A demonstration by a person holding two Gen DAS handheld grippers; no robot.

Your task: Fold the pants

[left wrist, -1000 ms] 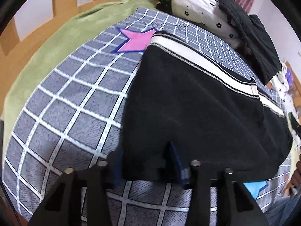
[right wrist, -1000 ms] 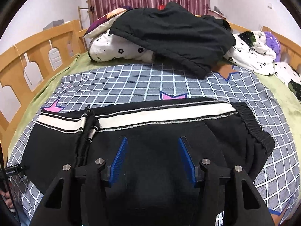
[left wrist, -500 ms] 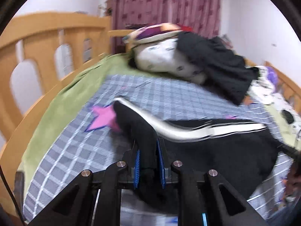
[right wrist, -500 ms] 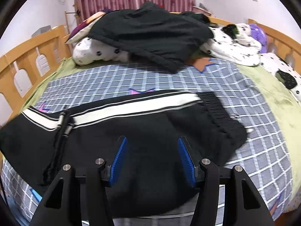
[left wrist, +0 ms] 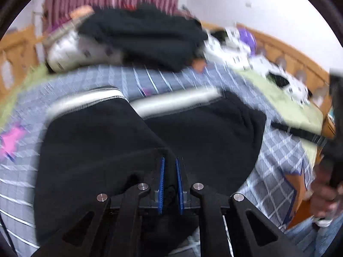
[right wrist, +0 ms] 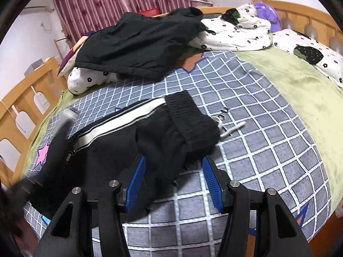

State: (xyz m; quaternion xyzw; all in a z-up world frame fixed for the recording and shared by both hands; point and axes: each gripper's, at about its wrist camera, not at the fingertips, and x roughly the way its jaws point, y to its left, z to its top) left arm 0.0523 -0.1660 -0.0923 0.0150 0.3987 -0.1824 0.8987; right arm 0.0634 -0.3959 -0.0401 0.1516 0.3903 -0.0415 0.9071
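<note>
**Spotter:** What do you count, left to right?

**Me:** From my right wrist view, one wooden bed rail (right wrist: 25,98) on the left, then one pair of black fleece pants with a white side stripe (right wrist: 120,132) lying on the grey checked bedsheet (right wrist: 268,150). Behind them sits one heap of black clothing (right wrist: 139,42) on a white flower-print quilt (right wrist: 235,34), and one purple plush toy (right wrist: 268,12) at the far right. I see two pink stars printed on the sheet and two white drawstring ends beside the waistband.

**Spotter:** Grippers?

**Me:** My left gripper (left wrist: 169,172) is pressed together, pinching a fold of the black pants; that view is blurred. My right gripper (right wrist: 173,178) is spread, its blue pads either side of the pants' near edge, not pressing on it.

**Spotter:** Where exactly are the pants?

**Me:** Middle of the sheet, left of centre, bunched, with the elastic waistband toward the right.

**Spotter:** Edges and room?

**Me:** The sheet's near edge runs just under my right fingers. Bare sheet lies right of the waistband, then a green blanket (right wrist: 300,81) out to the quilt. Left, the pants reach near the rail.
</note>
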